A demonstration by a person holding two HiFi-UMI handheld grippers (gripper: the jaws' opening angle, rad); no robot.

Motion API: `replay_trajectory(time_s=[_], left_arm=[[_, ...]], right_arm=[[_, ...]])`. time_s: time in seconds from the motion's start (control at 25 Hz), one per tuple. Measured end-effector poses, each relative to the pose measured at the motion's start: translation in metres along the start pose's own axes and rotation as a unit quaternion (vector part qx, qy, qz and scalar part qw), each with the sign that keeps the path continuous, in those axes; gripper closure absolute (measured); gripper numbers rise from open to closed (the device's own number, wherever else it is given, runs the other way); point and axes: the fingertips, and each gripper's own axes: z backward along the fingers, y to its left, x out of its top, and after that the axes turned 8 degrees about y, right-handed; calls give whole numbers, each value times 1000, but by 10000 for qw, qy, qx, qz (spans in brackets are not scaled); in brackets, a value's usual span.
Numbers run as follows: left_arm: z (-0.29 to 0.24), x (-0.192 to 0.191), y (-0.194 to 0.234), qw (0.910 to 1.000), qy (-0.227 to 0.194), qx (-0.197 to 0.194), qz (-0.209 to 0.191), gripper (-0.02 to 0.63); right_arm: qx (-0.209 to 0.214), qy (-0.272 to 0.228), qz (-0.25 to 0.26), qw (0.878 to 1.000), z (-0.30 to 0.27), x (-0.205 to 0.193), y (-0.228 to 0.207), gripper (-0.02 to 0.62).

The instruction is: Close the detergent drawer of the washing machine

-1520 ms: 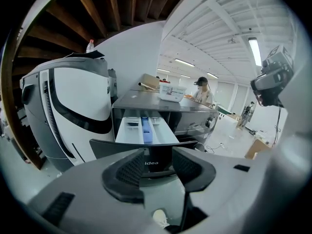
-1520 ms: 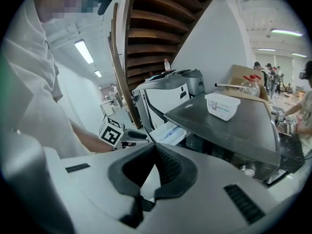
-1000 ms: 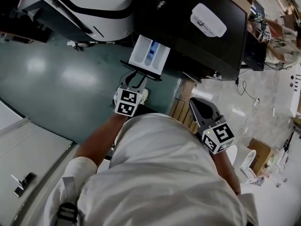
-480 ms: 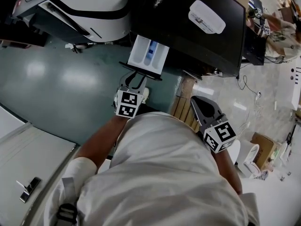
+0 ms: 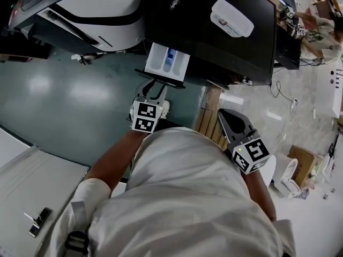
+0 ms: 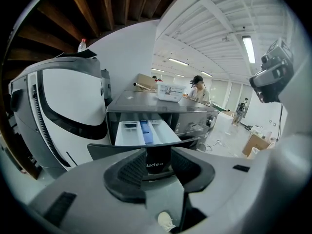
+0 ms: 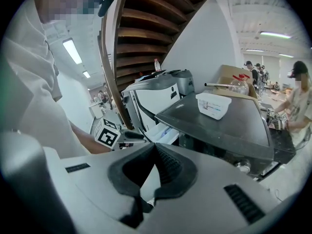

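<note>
With my left gripper [image 5: 153,91] slightly parted on nothing, my right gripper [image 5: 224,116] closed and empty, the pulled-out detergent drawer [image 5: 169,63] at 12 o'clock could jam under an off-centre push.

Box [image 5: 231,17] atop washing machine [image 5: 203,44]

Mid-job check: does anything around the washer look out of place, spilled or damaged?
Only the detergent drawer: it stands pulled out of the washing machine, with the left claw at its dark front panel, jaws apart. No spill or damage shows.
</note>
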Motion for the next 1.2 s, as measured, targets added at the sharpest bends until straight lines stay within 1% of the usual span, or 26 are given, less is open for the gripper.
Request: replay_trajectory(time_s=[0.32, 0.56, 1.2], left_arm=[[-14, 15, 4, 9999, 0, -121, -51, 448], [-22, 25, 10, 9997, -10, -184, -182, 449], [-40, 44, 18, 9988, -25, -326, -369, 453]], right_arm=[[-166, 19, -176, 9997, -1, -1, -6, 594], [-328, -74, -443, 9985, -2, 3, -9, 594], [-621, -145, -701, 9955, -5, 5, -17, 594]])
